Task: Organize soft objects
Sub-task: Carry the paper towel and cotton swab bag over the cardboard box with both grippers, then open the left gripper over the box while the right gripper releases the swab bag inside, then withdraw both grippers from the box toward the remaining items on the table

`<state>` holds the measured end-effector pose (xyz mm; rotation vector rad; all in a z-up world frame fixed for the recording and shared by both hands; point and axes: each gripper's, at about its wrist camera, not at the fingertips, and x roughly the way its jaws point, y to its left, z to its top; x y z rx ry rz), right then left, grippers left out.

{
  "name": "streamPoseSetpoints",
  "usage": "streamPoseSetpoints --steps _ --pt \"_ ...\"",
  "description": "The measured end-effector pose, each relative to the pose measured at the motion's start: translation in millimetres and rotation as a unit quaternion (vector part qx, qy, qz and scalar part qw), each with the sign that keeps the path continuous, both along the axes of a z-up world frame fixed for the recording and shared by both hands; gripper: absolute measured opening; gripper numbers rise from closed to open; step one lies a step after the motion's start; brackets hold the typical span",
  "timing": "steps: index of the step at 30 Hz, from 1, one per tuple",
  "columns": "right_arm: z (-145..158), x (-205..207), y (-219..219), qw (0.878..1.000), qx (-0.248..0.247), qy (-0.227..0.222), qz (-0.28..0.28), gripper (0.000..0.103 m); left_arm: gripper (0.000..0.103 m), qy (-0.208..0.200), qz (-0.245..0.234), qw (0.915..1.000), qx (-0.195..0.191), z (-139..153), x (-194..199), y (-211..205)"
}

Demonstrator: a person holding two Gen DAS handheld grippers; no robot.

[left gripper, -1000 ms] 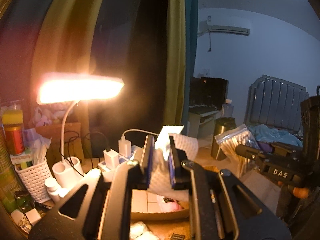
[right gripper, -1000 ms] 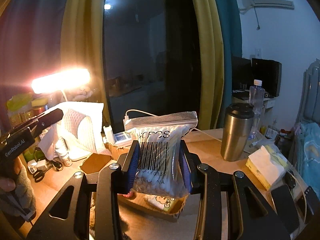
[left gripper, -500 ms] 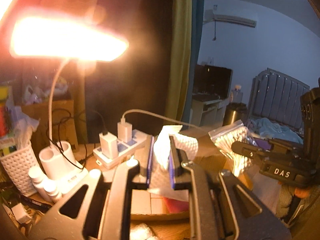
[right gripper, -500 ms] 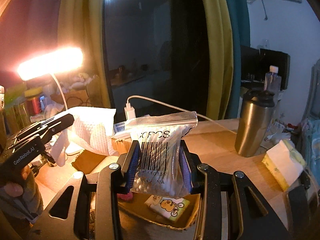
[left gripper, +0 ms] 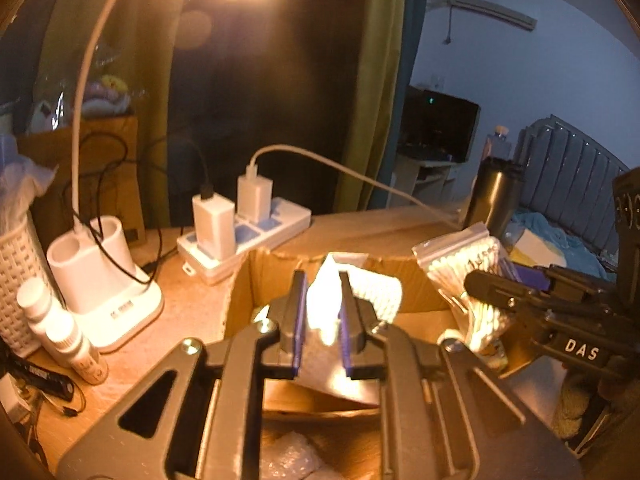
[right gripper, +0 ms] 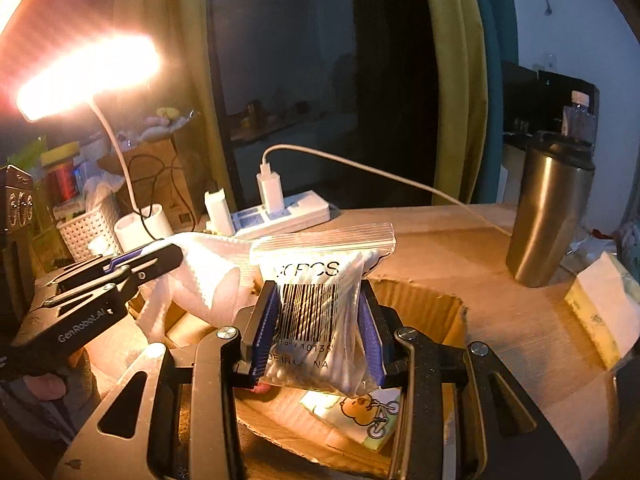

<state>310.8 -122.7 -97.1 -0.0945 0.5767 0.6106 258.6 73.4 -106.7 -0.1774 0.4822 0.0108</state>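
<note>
My left gripper [left gripper: 322, 280] is shut on a white textured cloth [left gripper: 376, 292] and holds it over an open cardboard box [left gripper: 256, 280]. The cloth [right gripper: 208, 276] also shows in the right wrist view, hanging from the left gripper [right gripper: 176, 252]. My right gripper [right gripper: 320, 300] is shut on a clear zip bag of cotton swabs [right gripper: 316, 304] above the same box [right gripper: 432, 304]. The swab bag [left gripper: 464, 264] shows in the left wrist view, at the box's right side. A tissue pack with a bear print [right gripper: 360, 416] lies inside the box.
A lit desk lamp [right gripper: 84, 76] with a white base [left gripper: 104, 276] stands left. A power strip with chargers [left gripper: 244, 224] lies behind the box. A steel tumbler [right gripper: 548, 216] stands right, next to a tissue pack [right gripper: 604, 304]. A white basket [left gripper: 12, 276] and small bottles [left gripper: 60, 328] are far left.
Both grippers have moved forward and down toward the box, still holding the cloth and the swab bag. The lamp head has passed out of the top of the left view.
</note>
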Motion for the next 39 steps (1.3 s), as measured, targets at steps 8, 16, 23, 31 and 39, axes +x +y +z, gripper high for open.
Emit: streamPoseSetpoints --steps 8,16,23,31,39 --pt "-5 5 4 1.000 -0.007 0.014 0.003 0.040 0.015 0.022 -0.002 0.9997 -0.003 -12 7 0" --pt "-12 9 13 0.999 -0.020 0.028 0.010 0.040 0.019 0.060 -0.004 0.9981 -0.010 -22 16 4" --pt "-19 13 16 0.998 -0.034 0.045 0.003 0.041 0.025 0.070 -0.004 0.9975 -0.009 -23 17 4" --pt "-11 10 10 0.999 -0.025 0.038 -0.010 0.057 0.054 0.060 0.004 0.9981 -0.014 -15 10 6" --pt "1 -3 2 0.999 -0.020 0.023 -0.014 0.057 0.055 0.038 0.007 0.9992 -0.003 2 -6 4"
